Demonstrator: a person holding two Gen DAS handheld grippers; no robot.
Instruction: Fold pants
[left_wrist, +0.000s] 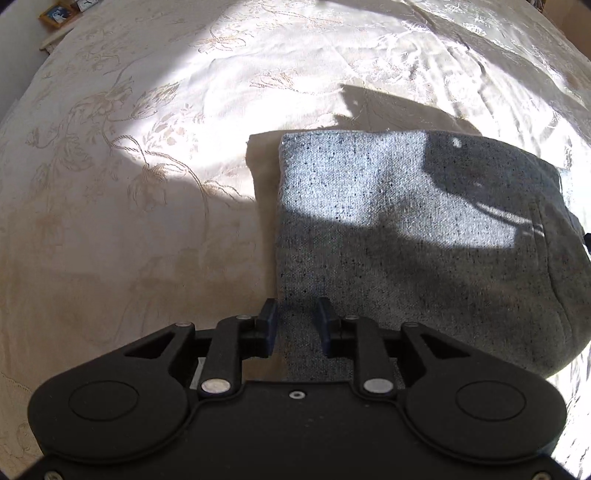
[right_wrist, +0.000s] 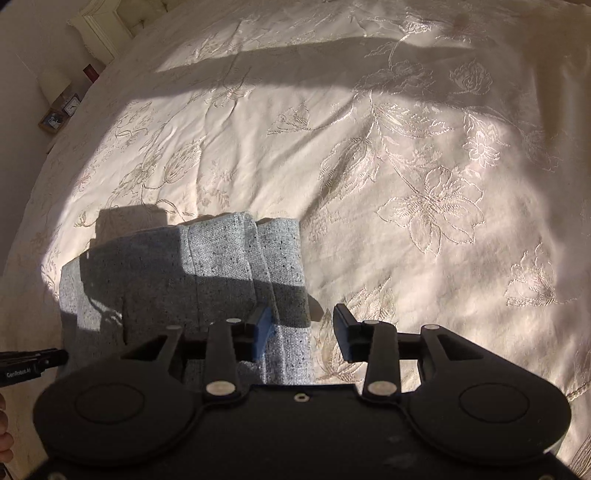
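Note:
The grey speckled pants (left_wrist: 406, 236) lie folded into a compact block on the cream bedspread (left_wrist: 129, 166). My left gripper (left_wrist: 295, 314) is open, its fingers standing over the block's near left edge with nothing held. In the right wrist view the folded pants (right_wrist: 221, 273) lie at the lower left, layered edges showing. My right gripper (right_wrist: 303, 325) is open over the block's right edge, left finger above the cloth, right finger above the bedspread (right_wrist: 406, 166). The left gripper's body (right_wrist: 33, 363) shows at the left edge.
The bed is covered by the cream floral embroidered spread, with sunlight patches and shadows. A nightstand with a framed photo (right_wrist: 53, 120), a small clock (right_wrist: 72, 105) and a lamp (right_wrist: 55, 83) stands at the far left. The photo frame also shows in the left wrist view (left_wrist: 59, 14).

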